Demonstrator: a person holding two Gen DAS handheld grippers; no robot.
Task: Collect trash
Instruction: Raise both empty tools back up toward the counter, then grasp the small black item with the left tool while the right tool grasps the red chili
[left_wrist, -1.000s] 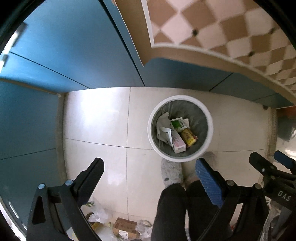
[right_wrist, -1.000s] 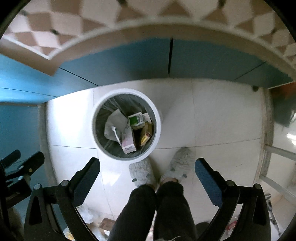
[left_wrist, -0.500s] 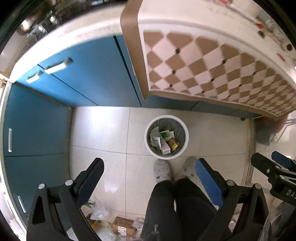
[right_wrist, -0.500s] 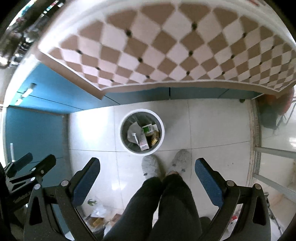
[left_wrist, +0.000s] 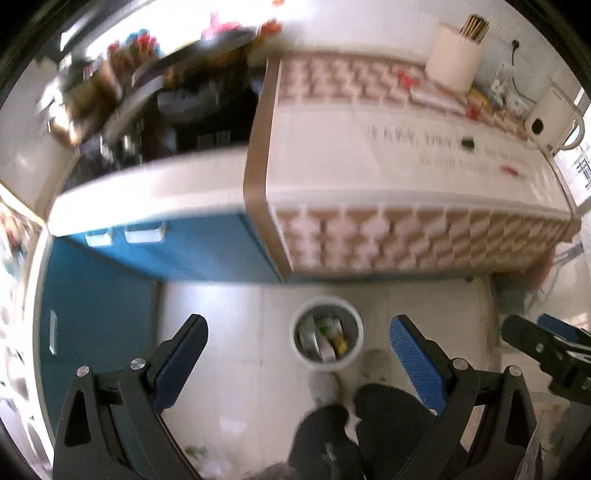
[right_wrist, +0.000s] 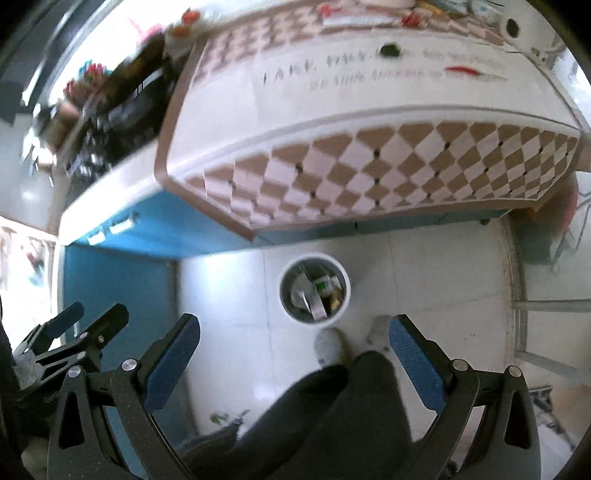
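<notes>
A round white trash bin (left_wrist: 355, 325) stands on the tiled floor far below, holding small cartons and paper; it also shows in the right wrist view (right_wrist: 343, 275). My left gripper (left_wrist: 297, 341) is open and empty, high above the floor. My right gripper (right_wrist: 293, 338) is open and empty at a similar height. On the checkered tablecloth counter (left_wrist: 406, 173) lie a small dark green item (left_wrist: 467, 141) and a red item (left_wrist: 511, 170); they also show in the right wrist view (right_wrist: 388, 49) (right_wrist: 461, 69).
Blue cabinets (left_wrist: 110, 295) line the left. The person's legs (left_wrist: 362, 424) and slippers are below the grippers. Loose trash (left_wrist: 195, 451) lies on the floor near the bottom. A white kettle (left_wrist: 552, 120) and a utensil holder (left_wrist: 456, 59) stand at the counter's back.
Both grippers have risen well above the bin and tilted up. The bin looks much smaller and the countertop has come into view. Both stay open and empty.
</notes>
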